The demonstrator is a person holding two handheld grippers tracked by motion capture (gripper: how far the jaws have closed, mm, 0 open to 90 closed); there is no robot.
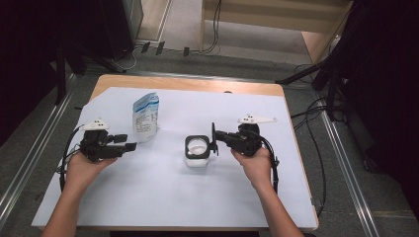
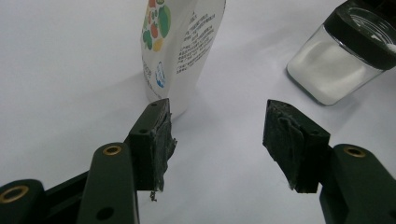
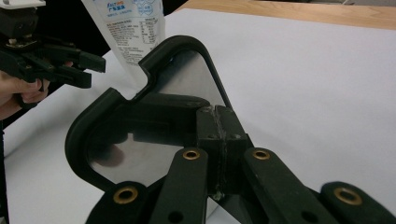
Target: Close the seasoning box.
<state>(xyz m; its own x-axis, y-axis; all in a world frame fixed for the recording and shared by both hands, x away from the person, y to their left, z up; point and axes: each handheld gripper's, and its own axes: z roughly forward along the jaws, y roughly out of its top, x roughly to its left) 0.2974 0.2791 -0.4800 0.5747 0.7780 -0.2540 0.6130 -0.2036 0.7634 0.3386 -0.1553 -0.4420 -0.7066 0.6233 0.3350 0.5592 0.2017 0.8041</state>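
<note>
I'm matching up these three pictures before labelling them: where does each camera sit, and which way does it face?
High view: above the person's side, looking forward and down on the table; both forearms, left gripper, right gripper.
Left gripper view: on that gripper, facing the pouch and jar; its open fingers.
Right gripper view: on that gripper, facing the lid clamped in its fingers; the other hand beyond.
All views share the pouch.

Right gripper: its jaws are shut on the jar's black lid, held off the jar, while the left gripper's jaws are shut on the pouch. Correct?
Not quite: the left gripper has open jaws with nothing between them; the pouch stands free beyond, per the left gripper view. The right gripper does hold the lid.
</note>
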